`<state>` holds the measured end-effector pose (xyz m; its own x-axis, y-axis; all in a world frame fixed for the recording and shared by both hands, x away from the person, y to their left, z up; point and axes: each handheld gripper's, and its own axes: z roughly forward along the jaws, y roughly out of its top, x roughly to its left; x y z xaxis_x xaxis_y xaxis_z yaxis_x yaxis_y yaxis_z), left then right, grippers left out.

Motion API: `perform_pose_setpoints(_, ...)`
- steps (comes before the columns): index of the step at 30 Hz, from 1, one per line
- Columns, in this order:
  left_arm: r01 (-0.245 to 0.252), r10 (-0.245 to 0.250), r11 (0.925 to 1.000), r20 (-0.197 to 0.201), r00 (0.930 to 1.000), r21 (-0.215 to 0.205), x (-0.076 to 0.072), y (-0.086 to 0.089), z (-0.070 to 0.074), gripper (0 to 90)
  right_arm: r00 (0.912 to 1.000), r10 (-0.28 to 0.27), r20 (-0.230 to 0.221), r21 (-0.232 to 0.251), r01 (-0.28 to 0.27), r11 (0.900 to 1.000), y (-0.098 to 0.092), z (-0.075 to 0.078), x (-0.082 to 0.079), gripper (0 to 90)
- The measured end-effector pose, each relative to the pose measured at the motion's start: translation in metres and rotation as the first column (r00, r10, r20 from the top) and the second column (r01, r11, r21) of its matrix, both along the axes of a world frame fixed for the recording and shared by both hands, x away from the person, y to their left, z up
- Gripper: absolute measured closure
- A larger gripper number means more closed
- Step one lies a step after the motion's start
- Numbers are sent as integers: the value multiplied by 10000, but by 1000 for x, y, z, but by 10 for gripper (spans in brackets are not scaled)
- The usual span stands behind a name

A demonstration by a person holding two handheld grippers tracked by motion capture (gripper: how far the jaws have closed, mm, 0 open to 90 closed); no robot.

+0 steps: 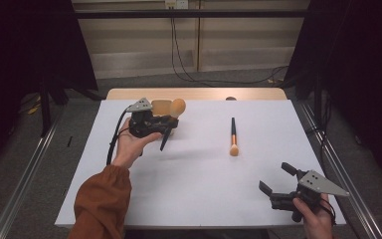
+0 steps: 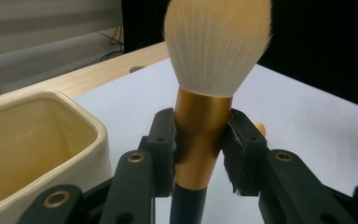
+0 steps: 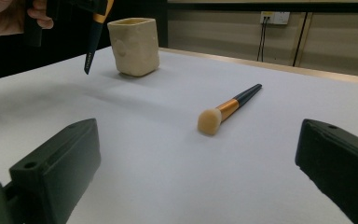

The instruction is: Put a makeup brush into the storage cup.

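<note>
A large makeup brush with a fluffy pale head (image 2: 216,42) and gold ferrule stands upright between the jaws of my left gripper (image 2: 198,144), which is shut on the ferrule. In the high view this gripper (image 1: 169,122) hovers above the table's back left, the brush's dark handle (image 1: 164,142) pointing down. A cream ceramic cup (image 1: 160,106) stands just behind it, and its hollow inside (image 2: 37,140) looks empty. A smaller brush (image 1: 233,137) with a gold band lies flat mid-table, bristles toward me. My right gripper (image 1: 274,177) rests open near the front right corner, facing that small brush (image 3: 228,108).
The white tabletop (image 1: 199,184) has a wooden strip (image 1: 199,93) along its far edge. Metal rails (image 1: 338,164) run along both sides on the floor. Cables (image 1: 179,59) hang behind the table. In the right gripper view the cup (image 3: 135,46) stands at the far left.
</note>
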<state>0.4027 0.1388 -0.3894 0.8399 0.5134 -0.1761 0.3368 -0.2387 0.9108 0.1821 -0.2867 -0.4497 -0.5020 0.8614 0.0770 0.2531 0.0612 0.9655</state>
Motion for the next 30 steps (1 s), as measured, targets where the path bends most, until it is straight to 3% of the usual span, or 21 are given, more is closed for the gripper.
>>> perform_pose_setpoints(2,-16,18,9997,58,10000,-247,-1,1,4,663,10000,44,6,-8,-44,10000,0,0,0,0)
perform_pose_setpoints(13,-315,358,9974,667,9971,-650,2,10,31,663,10000,-38,-20,31,39,10000,-1,0,1,0)
perform_pose_setpoints(16,-499,542,9952,497,9973,-839,6,11,38,662,10000,-27,-57,-18,27,10000,-1,0,0,0)
perform_pose_setpoints(23,-586,649,9944,702,9954,-878,10,15,57,662,10000,-34,-70,-26,34,10000,0,0,0,0)
perform_pose_setpoints(30,-799,894,9915,917,9918,-1029,15,17,65,663,10000,-43,-78,-28,43,10000,-1,0,1,0)
